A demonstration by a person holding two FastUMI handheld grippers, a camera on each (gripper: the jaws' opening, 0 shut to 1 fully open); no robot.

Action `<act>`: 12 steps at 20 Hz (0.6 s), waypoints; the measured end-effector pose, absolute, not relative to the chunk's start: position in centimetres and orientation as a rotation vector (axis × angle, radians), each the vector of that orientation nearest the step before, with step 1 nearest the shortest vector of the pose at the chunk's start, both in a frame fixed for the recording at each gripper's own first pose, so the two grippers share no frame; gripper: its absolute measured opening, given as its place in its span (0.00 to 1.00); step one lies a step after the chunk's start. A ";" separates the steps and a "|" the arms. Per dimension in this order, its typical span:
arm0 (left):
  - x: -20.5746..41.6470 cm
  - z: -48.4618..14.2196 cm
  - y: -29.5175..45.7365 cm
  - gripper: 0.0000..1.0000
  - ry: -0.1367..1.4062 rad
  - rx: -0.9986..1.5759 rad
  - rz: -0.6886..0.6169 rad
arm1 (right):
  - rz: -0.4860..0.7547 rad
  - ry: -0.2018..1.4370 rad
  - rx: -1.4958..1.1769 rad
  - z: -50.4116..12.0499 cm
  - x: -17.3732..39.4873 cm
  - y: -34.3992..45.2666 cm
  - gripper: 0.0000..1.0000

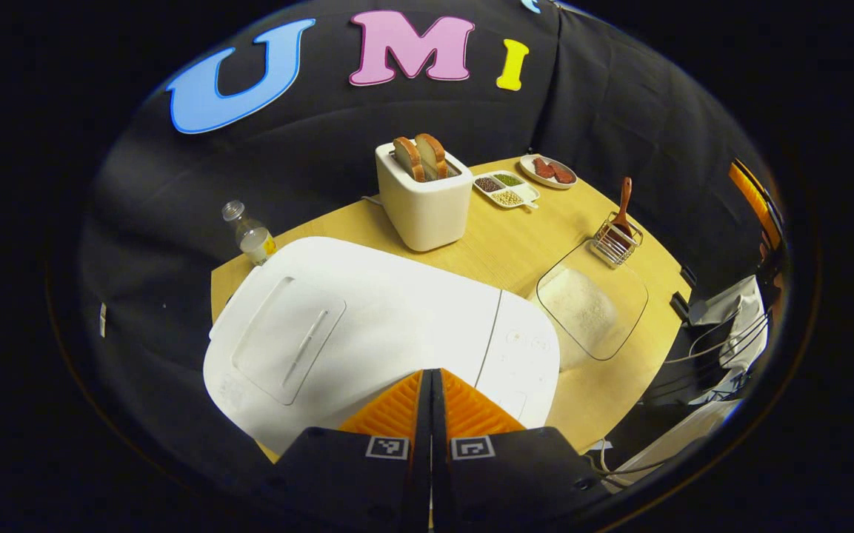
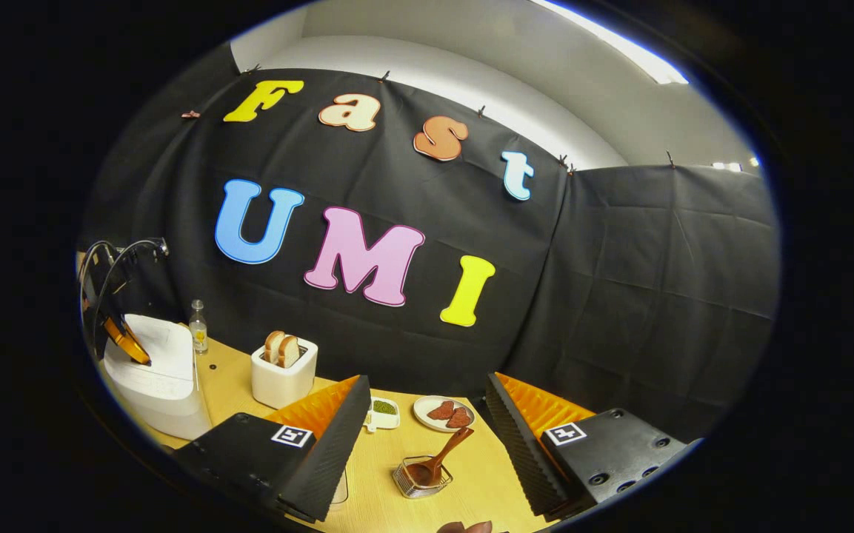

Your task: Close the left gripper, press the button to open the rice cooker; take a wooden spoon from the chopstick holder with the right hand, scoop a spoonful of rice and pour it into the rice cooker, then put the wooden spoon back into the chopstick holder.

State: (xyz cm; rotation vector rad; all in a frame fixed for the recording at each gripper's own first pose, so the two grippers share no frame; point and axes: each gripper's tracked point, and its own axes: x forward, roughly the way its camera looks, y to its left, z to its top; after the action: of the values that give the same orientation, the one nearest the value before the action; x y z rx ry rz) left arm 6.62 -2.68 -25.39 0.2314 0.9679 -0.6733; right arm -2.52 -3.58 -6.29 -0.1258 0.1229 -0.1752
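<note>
Right now the left gripper (image 1: 431, 381) hovers over the closed rice cooker (image 1: 367, 326), its jaws pressed together with nothing between them; the near edge of the cooker is hidden beneath them. Beyond the cooker stands a toaster (image 1: 424, 194) with bread, and off to the cooker's side a glass dish of rice (image 1: 591, 307), then the wire chopstick holder (image 1: 617, 240) with the wooden spoon (image 1: 624, 201) leaning in it. The right gripper (image 2: 427, 414) hangs above that holder, jaws spread wide and empty. A pale wooden bench (image 1: 504, 244) carries everything; black cloth walls close the booth.
</note>
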 end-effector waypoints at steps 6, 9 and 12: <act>9.4 -18.2 -0.7 0.08 0.645 0.269 -0.539 | -0.175 0.121 -0.121 -6.2 -3.3 -4.1 0.97; 12.3 -12.6 2.5 0.09 0.406 0.299 -0.349 | -0.173 0.112 -0.114 -6.0 -3.6 -4.1 0.97; 12.7 -7.7 5.0 0.12 0.212 0.303 -0.198 | -0.163 0.103 -0.122 -5.7 -3.7 -3.9 0.97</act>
State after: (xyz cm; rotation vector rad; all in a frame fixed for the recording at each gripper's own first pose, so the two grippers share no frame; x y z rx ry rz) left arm 12.66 5.05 -7.75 0.3032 0.2124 -0.1984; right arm -3.70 -3.89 -5.74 -0.1225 0.1029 -0.1629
